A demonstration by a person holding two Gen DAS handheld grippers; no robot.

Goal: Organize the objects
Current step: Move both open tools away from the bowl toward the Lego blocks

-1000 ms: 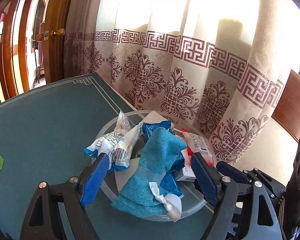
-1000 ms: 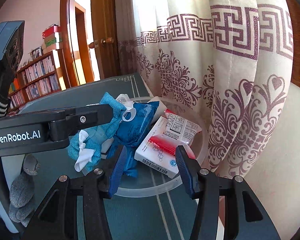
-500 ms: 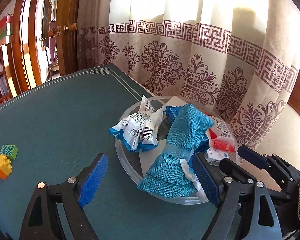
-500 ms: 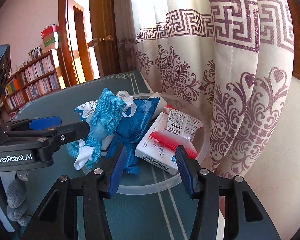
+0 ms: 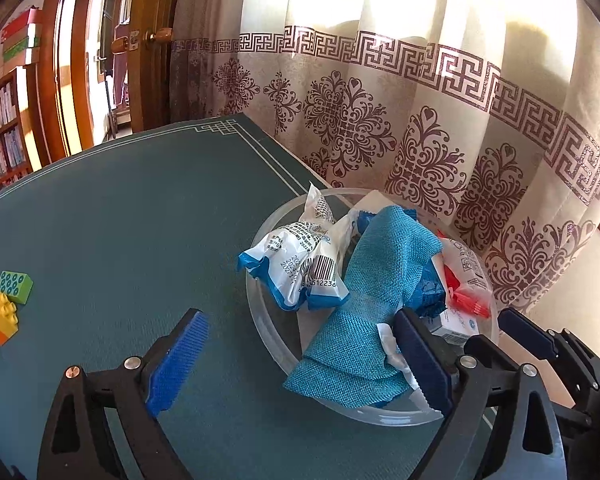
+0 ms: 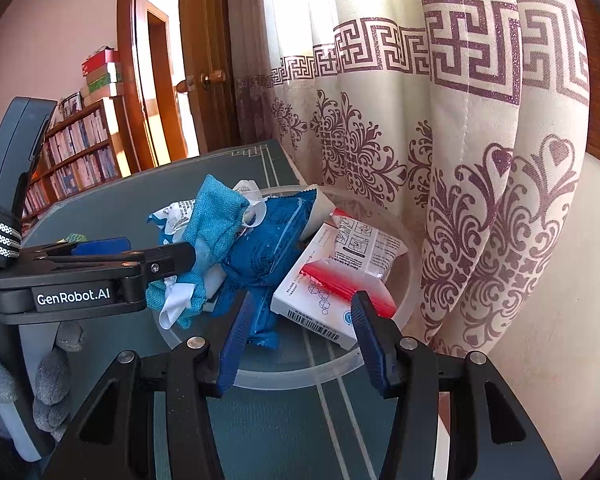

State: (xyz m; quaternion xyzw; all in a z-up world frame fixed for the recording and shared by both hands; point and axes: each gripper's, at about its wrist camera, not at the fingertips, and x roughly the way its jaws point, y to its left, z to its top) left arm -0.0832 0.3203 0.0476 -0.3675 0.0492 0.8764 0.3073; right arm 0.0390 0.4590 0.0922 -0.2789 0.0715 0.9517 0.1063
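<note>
A clear round tray (image 5: 268,340) (image 6: 404,300) sits at the green table's right edge by the curtain. It holds a teal cloth pouch (image 5: 376,280) (image 6: 216,216), a white-and-blue snack bag (image 5: 300,264), a dark blue packet (image 6: 268,248), and a white box with a red-and-white sachet (image 6: 356,256) (image 5: 464,288). My left gripper (image 5: 300,364) is open and empty, just before the tray's near-left rim. My right gripper (image 6: 300,344) is open and empty at the tray's near rim. The left gripper also shows in the right wrist view (image 6: 100,264).
A green brick (image 5: 14,287) and a yellow-orange brick (image 5: 0,318) lie on the table (image 5: 120,220) at the left. A patterned curtain (image 5: 420,120) hangs close behind the tray. A wooden door and bookshelves stand beyond the table.
My left gripper has drawn back and left from over the tray, leaving the teal pouch lying in it. The right gripper has hardly moved.
</note>
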